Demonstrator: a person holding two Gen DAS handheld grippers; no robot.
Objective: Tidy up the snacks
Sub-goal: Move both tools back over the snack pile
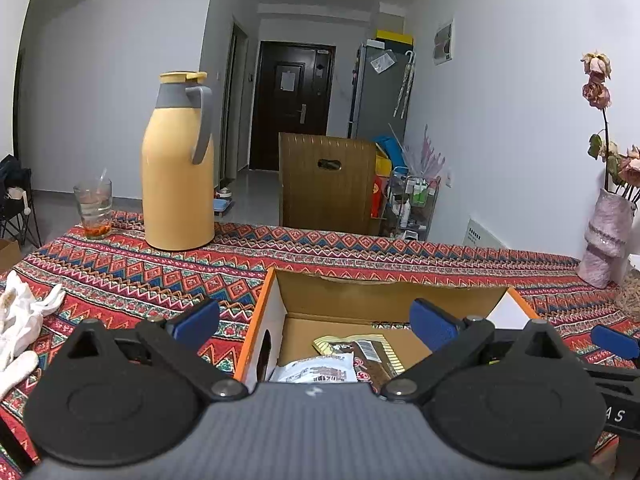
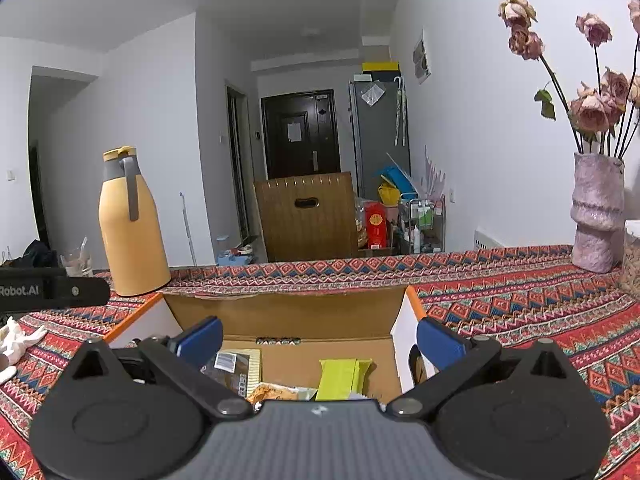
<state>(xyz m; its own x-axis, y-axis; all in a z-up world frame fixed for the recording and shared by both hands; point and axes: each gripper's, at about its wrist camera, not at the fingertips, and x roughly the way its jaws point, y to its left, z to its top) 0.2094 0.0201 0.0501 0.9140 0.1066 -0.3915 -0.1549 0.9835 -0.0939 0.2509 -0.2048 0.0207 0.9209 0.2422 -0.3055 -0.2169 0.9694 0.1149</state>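
Note:
An open cardboard box (image 1: 384,292) with orange-edged flaps sits on the patterned tablecloth and holds snack packets. In the left wrist view a white printed packet (image 1: 316,370) and a brown bar-coded packet (image 1: 372,350) lie inside. My left gripper (image 1: 316,322) hangs open above the box's left side, nothing between its blue pads. In the right wrist view the same box (image 2: 288,308) shows a green packet (image 2: 342,376), a brown packet (image 2: 236,368) and an orange snack (image 2: 272,393). My right gripper (image 2: 320,338) stands open over the box, empty. Its blue fingertip (image 1: 614,340) shows at the left view's right edge.
A yellow thermos jug (image 1: 178,164) and a glass (image 1: 93,208) stand at the table's far left. A pink vase with dried roses (image 2: 596,212) stands far right, beside a clear jar (image 2: 632,256). A white cloth (image 1: 20,320) lies left of the box. A wooden chair back (image 2: 306,216) rises behind the table.

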